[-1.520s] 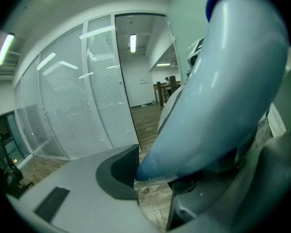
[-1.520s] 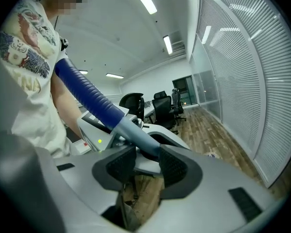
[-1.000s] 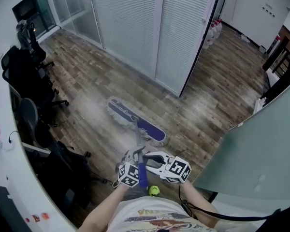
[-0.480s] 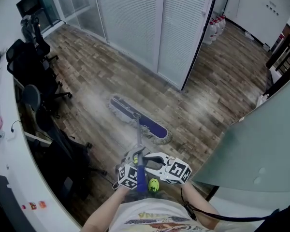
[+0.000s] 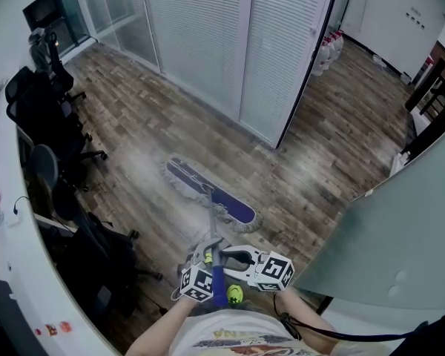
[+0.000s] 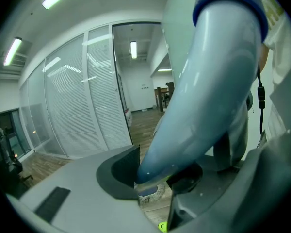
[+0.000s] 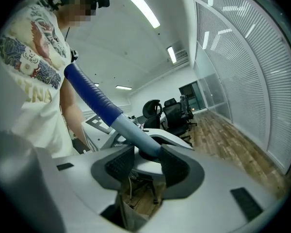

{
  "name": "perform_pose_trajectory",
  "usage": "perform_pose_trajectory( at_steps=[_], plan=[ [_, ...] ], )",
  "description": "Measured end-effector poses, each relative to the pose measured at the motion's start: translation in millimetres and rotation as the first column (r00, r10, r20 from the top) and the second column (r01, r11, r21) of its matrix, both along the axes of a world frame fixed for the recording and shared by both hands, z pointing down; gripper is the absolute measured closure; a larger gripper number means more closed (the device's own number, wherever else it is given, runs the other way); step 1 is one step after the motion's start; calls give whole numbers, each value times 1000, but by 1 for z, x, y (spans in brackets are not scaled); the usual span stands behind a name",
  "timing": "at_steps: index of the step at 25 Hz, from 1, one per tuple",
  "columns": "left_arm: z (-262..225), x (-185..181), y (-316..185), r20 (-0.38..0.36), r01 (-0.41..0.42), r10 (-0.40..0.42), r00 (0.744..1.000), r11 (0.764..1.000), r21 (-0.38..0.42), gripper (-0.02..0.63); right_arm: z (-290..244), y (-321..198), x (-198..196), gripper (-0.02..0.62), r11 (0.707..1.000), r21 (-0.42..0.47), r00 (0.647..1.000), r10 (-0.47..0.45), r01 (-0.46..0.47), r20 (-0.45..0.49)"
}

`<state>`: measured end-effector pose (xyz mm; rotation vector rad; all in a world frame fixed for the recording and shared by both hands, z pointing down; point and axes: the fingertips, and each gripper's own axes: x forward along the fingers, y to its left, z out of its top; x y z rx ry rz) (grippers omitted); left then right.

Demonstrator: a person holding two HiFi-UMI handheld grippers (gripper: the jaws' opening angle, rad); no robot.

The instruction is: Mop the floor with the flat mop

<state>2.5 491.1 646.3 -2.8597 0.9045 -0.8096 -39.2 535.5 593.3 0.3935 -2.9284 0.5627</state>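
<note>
The mop head (image 5: 211, 193) lies flat on the wood floor (image 5: 148, 102), out in front of the person, between the chairs (image 5: 48, 117) and the blind-covered partition (image 5: 230, 50). Its handle (image 5: 211, 221) runs back to both grippers. The left gripper (image 5: 206, 256) is clamped on the handle, with a pad pressing on either side. The right gripper (image 5: 231, 258) has just been opening its jaws. The handle stands between them, against one pad with a gap at the other, so it cradles rather than grips.

The main risk, as I judge it, lies there. With only one firm hold, a push or pull could let the handle slide or twist through the right jaws. The mop head could then tip onto an edge or skid off line instead of wiping flat. A sweep toward the chairs could also catch their bases, and a long push forward could knock the foot of the partition.

Only the head view shows the whole mop head, its place on the floor and the obstacles round it. The left gripper view shows the handle (image 6: 208, 81) filling the space between the jaws of the left gripper (image 6: 155, 181), with a sliver of the mop head beneath. The right gripper view alone shows the gap beside the handle (image 7: 131, 135) in the right gripper (image 7: 146, 161). It also shows the dark blue sleeve (image 7: 87, 91) higher up the handle.
</note>
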Motion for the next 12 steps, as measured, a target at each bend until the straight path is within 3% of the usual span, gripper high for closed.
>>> perform_pose_trajectory(
  at_steps=[6, 12],
  plan=[
    [-13, -8, -45, -44, 28, -27, 999, 999, 22, 512, -9, -44, -7, 428, 1000, 5, 1000, -23, 23, 0],
    [-6, -27, -92, -12, 8, -8, 1000, 1000, 0, 515, -3, -93, -30, 428, 996, -18, 995, -92, 91, -39]
  ],
)
